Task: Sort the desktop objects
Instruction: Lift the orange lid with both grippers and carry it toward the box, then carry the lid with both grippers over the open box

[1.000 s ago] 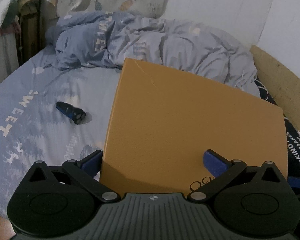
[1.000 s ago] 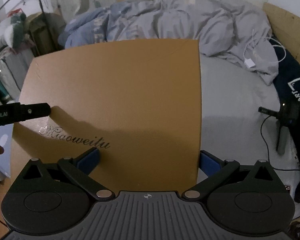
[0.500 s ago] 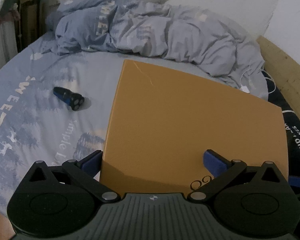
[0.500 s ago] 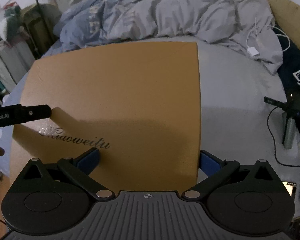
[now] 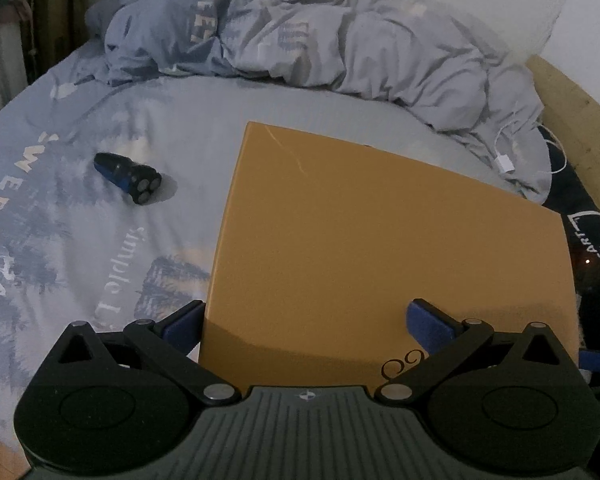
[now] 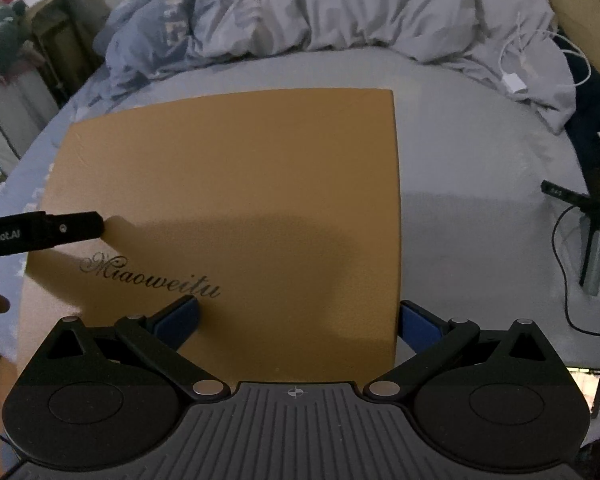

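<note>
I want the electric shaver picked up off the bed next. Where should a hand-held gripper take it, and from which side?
Grip the electric shaver across its narrower blue-and-black body, behind the three round heads. It lies flat on the bedsheet, heads toward the camera, so coming from above with the fingers either side of the body looks best.

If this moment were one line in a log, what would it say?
left gripper: open, straddling orange box left edge | right gripper: open, straddling its right edge | electric shaver: lying on bedsheet, untouched
</note>
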The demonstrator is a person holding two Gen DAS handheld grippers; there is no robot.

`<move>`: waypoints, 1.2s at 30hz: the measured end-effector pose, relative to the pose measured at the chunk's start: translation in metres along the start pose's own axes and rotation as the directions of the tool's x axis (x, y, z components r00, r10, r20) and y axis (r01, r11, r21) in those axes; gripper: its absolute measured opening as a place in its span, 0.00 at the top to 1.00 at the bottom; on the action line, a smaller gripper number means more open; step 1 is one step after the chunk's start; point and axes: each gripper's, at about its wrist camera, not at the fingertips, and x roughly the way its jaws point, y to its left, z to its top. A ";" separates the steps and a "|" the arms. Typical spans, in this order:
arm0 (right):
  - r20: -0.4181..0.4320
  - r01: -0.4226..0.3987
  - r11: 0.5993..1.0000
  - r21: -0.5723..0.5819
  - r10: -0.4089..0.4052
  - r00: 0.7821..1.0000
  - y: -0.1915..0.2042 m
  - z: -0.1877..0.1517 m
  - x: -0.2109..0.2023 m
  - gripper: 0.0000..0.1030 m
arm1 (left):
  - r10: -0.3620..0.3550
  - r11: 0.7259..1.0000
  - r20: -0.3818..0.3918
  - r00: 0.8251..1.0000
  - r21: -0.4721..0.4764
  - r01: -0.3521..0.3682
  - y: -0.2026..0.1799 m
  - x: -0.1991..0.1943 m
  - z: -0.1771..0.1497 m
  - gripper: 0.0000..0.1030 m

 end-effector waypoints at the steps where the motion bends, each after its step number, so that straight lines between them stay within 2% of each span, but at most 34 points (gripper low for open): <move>1: -0.002 -0.001 1.000 0.002 0.001 1.000 0.000 0.002 0.002 0.00 | 0.002 1.000 -0.004 1.000 0.000 -0.002 0.000 0.003 0.001 0.00; 15: -0.022 0.005 1.000 0.021 -0.005 1.000 -0.010 0.015 0.025 0.00 | 0.005 1.000 -0.050 0.999 0.010 -0.005 -0.001 0.029 0.007 0.00; 25: -0.034 -0.002 0.999 0.048 0.004 0.999 -0.016 0.012 0.033 0.00 | 0.016 0.999 -0.047 0.999 0.043 -0.014 -0.005 0.033 0.008 0.00; 36: -0.030 -0.001 0.999 0.033 0.002 1.000 -0.007 0.012 0.029 0.00 | 0.000 1.000 -0.043 0.999 0.031 0.002 0.003 0.033 0.008 0.00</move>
